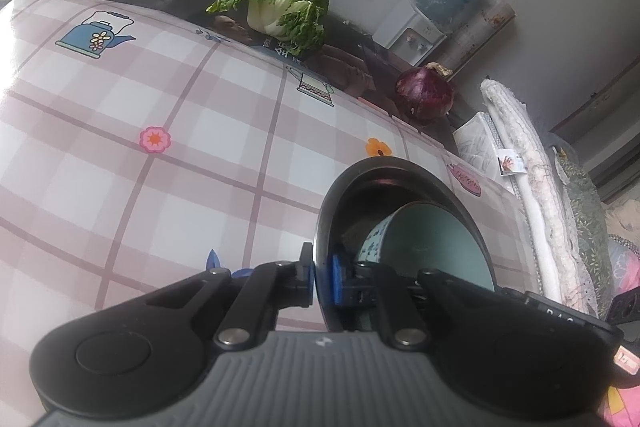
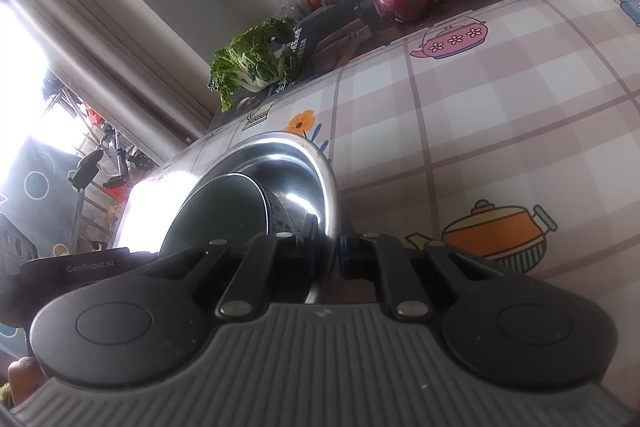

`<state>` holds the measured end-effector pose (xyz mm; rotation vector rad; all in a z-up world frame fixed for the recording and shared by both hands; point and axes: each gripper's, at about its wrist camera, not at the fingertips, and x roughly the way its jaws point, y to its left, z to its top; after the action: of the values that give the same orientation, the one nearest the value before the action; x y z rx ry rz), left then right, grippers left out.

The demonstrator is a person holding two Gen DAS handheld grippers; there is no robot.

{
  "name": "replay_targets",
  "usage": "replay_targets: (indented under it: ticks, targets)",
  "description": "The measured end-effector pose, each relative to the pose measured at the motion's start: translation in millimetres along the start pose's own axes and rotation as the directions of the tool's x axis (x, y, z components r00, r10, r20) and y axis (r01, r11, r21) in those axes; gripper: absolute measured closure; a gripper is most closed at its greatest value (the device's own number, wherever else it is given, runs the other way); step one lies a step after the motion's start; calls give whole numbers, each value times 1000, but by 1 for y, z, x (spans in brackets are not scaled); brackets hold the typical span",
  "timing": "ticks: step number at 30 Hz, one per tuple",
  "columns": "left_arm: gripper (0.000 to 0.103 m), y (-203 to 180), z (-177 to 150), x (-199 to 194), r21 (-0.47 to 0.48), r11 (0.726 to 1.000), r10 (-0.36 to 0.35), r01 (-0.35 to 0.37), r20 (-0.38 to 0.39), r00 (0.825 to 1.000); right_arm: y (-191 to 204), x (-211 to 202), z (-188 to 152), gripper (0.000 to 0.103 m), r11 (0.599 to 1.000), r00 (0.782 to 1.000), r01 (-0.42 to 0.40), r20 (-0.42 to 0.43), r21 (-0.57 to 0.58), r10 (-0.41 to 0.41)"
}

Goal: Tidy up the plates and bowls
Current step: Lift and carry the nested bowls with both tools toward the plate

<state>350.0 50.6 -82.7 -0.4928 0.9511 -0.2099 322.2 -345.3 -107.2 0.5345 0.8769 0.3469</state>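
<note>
A steel bowl [image 1: 400, 179] sits above the checked tablecloth with a pale green patterned bowl [image 1: 436, 239] nested inside it. My left gripper [image 1: 322, 277] is shut on the steel bowl's rim, one finger outside and one inside. In the right wrist view the same steel bowl [image 2: 316, 163] holds the green bowl [image 2: 224, 211]. My right gripper [image 2: 334, 247] is shut on the opposite rim. The other gripper's body [image 2: 80, 269] shows at the left.
The tablecloth [image 1: 160, 107] covers the table. A leafy cabbage [image 1: 280, 3] and a red onion [image 1: 424, 93] lie on a dark magazine at the far edge. A water dispenser [image 1: 420, 35] and rolled bedding [image 1: 532, 187] stand to the right.
</note>
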Motion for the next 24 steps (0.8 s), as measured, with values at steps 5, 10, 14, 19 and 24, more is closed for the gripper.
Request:
replay_targets:
  ticks: [5,10,14,19,24]
  targets:
    - [95,-1,2,-2,0,1000,-6,6,12,1000,-1,-1,-1,94,1000,1000,-10,3,5,10]
    - [95,-2,3,-6,-1,1000,-13,13,25,1000,1,-3,1,94,1000,1000,-17,13,3,17]
    - [95,-2,5,-8,-2,1000,-20,20,33,999,4,-6,2,94,1000,1000,-19,24,-5,19]
    - [95,-4,7,-13,-4,1000,-30,30,43,999,8,-12,3,94,1000,999,-20,36,-16,21]
    - [95,-8,8,-21,-1,999,-40,40,56,998,10,-19,5,94,1000,998,-27,48,-13,28]
